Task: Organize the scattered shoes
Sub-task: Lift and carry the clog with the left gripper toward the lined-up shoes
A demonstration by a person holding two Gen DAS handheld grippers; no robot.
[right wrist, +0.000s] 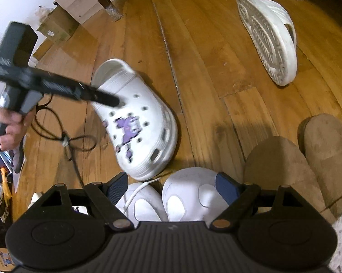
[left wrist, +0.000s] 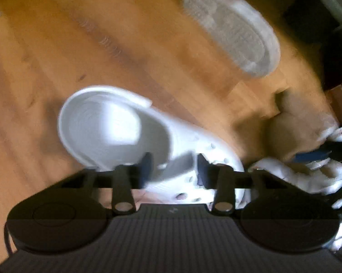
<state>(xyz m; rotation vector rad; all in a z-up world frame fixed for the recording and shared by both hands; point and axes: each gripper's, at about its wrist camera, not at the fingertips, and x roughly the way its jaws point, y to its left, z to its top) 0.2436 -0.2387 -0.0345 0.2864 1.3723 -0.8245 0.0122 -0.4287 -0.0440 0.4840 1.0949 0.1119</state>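
- The floor (right wrist: 207, 52) under me is warm honey-coloured wooden boards, with cardboard boxes (right wrist: 54, 30) and a dark furniture leg at the far edge.
- My left gripper (left wrist: 173, 167) is down on the white clog (left wrist: 130, 134), its fingers parted and straddling the upper near the strap; the left view is blurred, so I cannot tell whether the pads touch yet, and the jaws have not closed on it.
- From the right view, the same clog (right wrist: 141, 122) lies upright on the boards with a purple charm on top, its toe just beside the white sneakers (right wrist: 171, 198).
- My right gripper (right wrist: 173, 186) hangs spread wide above those sneaker toes, holding nothing.
- The step in hand, as I judge it, is picking up this clog to set it in the row at the near edge.
- Next move calls for squeezing the left fingers on the clog's rim, lifting clear, and placing it parallel beside the sneakers without knocking them.
- The white slide (right wrist: 269, 36) lies tipped on its side, sole showing, well apart from everything else; it will want righting afterwards.
- Count: one clog, one slide, two white sneakers side by side, two tan suede boots (right wrist: 307, 163) touching each other at the right.
- I see no mate for the clog or the slide.
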